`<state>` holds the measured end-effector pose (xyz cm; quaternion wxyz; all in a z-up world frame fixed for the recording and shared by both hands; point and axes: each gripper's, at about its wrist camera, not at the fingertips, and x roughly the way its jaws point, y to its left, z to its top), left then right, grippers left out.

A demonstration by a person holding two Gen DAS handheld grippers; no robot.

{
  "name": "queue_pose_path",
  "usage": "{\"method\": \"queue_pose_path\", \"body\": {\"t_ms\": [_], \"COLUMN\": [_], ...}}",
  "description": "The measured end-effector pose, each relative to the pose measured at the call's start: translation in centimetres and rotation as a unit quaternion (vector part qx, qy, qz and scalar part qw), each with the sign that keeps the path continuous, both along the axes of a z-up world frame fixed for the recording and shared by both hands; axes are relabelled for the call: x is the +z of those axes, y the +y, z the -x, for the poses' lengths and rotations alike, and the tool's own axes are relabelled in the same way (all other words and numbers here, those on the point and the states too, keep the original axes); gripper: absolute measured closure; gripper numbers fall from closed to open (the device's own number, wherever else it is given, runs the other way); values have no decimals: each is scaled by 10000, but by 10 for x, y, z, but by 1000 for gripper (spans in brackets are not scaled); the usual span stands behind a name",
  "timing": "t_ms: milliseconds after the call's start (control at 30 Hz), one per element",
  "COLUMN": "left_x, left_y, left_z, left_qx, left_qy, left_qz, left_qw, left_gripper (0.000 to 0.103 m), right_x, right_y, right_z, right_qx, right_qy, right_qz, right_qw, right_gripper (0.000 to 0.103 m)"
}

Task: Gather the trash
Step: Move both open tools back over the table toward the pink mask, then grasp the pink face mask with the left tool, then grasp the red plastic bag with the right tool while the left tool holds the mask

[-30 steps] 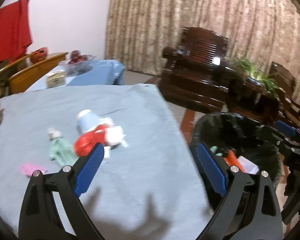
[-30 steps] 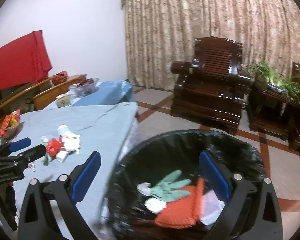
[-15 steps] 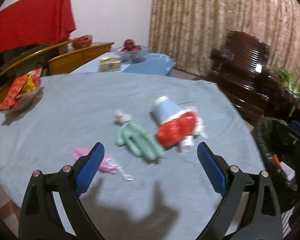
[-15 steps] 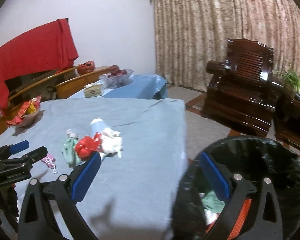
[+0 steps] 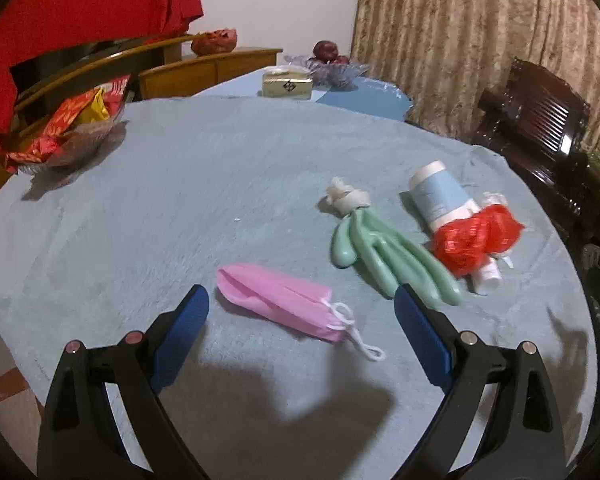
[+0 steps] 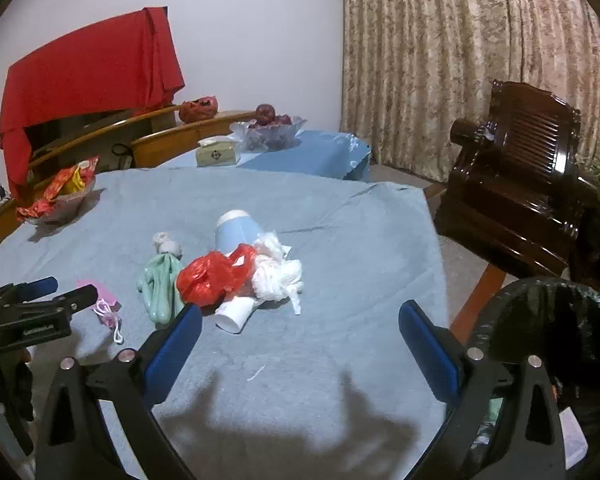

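Trash lies on the blue cloth (image 5: 188, 200): a pink mask (image 5: 276, 304) just ahead of the left gripper (image 5: 300, 312), whose fingers are spread wide and hold nothing; right of it a green glove (image 5: 384, 248), then a bottle (image 5: 440, 200) under a red bag (image 5: 476, 236). The right gripper (image 6: 300, 328) is likewise released and empty, with the bin (image 6: 556, 320) at near right, off the cloth's edge.

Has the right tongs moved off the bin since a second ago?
Yes. The right tongs swung left: the black trash bin, earlier between its fingers, now sits at the right edge, and the blue tablecloth fills the view.
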<state>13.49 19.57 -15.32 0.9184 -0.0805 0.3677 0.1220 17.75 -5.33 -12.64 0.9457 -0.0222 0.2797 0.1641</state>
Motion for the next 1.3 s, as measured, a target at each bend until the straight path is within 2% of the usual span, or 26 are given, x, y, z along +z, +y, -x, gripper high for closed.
{"method": "queue_pose_path", "body": {"t_ms": [133, 333, 400, 533, 567, 600, 867, 967, 1133, 1300], "left_x": [-11, -24, -28, -33, -32, -31, -4, 5, 16, 18], "left_y": [8, 15, 14, 13, 13, 13, 5, 5, 2, 2], "left_z": [-11, -24, -27, -27, -26, -26, -18, -17, -17, -18], "left_qx": [32, -18, -33, 19, 27, 19, -113, -180, -276, -333], "left_qy": [150, 413, 489, 531, 520, 505, 89, -59, -228, -250], "left_qz": [110, 326, 405, 499, 487, 492, 297, 288, 161, 199], "left_qw": [9998, 9986, 9980, 9973, 9975, 9975, 9995, 9994, 9992, 9989], "left_gripper": [12, 29, 46, 71, 84, 87, 90, 90, 90, 90], "right_x": [-6, -11, -11, -8, -7, -6, -5, -7, -16, -27], "right_y": [10, 21, 23, 26, 27, 28, 49, 60, 78, 92], "right_z": [-4, -12, -13, -16, -17, -18, -32, -40, -50, -53], "right_qx": [86, 176, 205, 265, 281, 294, 477, 598, 772, 867], "right_qy": [39, 79, 86, 41, 27, 16, -32, 47, 307, 449], "right_qz": [58, 68, 60, 59, 47, 37, 78, 97, 120, 191], "right_qw": [9999, 9998, 9997, 9996, 9996, 9996, 9988, 9982, 9965, 9950], "right_gripper": [6, 6, 6, 6, 6, 6, 8, 17, 44, 48]}}
